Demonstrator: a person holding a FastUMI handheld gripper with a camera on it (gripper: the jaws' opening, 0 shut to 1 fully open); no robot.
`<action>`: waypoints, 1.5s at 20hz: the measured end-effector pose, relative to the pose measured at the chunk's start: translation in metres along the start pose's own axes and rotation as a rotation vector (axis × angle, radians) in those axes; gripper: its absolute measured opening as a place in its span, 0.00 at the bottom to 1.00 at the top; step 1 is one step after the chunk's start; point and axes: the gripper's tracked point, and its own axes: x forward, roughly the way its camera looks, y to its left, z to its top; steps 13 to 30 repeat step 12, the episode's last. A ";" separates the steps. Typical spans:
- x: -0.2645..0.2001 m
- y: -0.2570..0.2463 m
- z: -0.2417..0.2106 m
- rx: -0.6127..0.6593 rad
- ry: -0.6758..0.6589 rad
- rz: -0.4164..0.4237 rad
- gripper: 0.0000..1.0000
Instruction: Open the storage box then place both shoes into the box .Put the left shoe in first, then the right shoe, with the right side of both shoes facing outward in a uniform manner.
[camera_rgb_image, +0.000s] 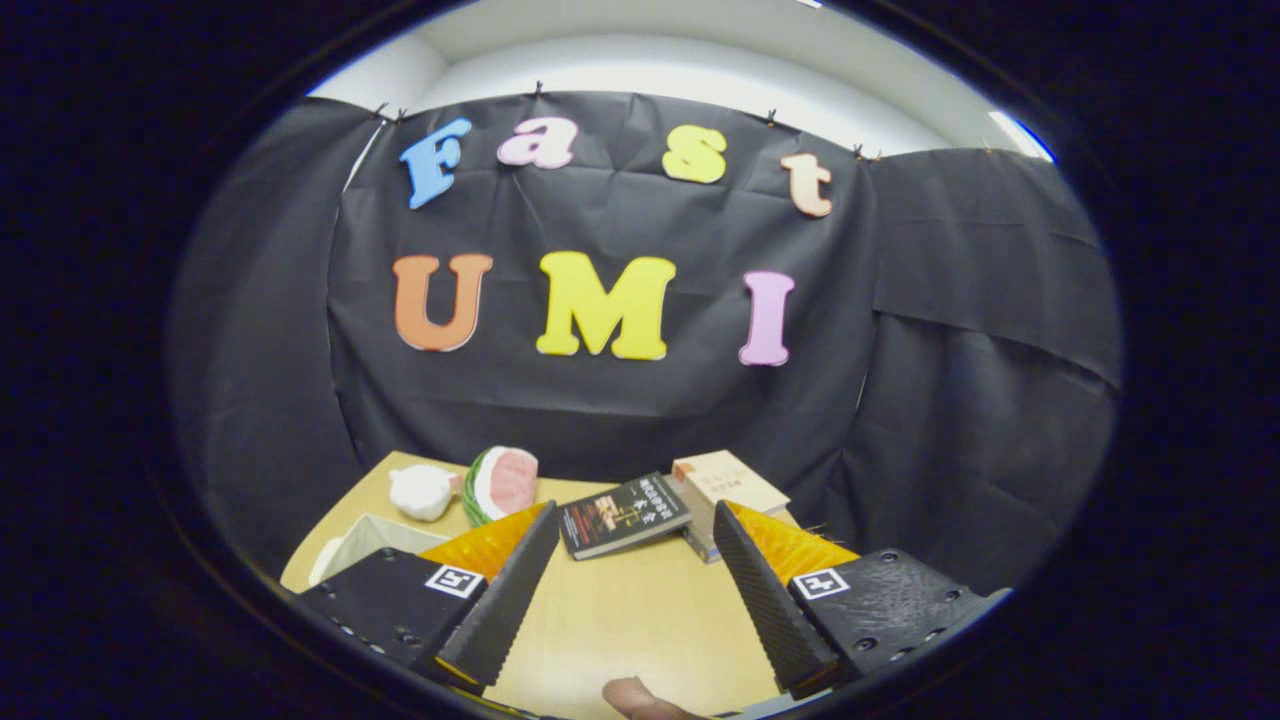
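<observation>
Gripper spread wide and holding nothing, tips just short of the dark book; the white box, likely the storage box, sits well left of the book, half hidden, so I'd check its lid state before committing.

The hand-held gripper has two long, flat fingers whose inner faces are ribbed with fine ridges, and they stand spread wide with nothing between them. Each finger is fixed to a textured block with small screw holes along its edge. Each block bears a square black-and-white marker on top. A fingertip of the person shows just beneath the blocks.
</observation>
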 end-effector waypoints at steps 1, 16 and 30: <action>-0.004 -0.002 0.006 0.012 -0.032 0.008 0.96; -0.032 0.010 0.039 0.005 -0.155 0.053 0.96; -0.032 0.010 0.039 0.005 -0.155 0.053 0.96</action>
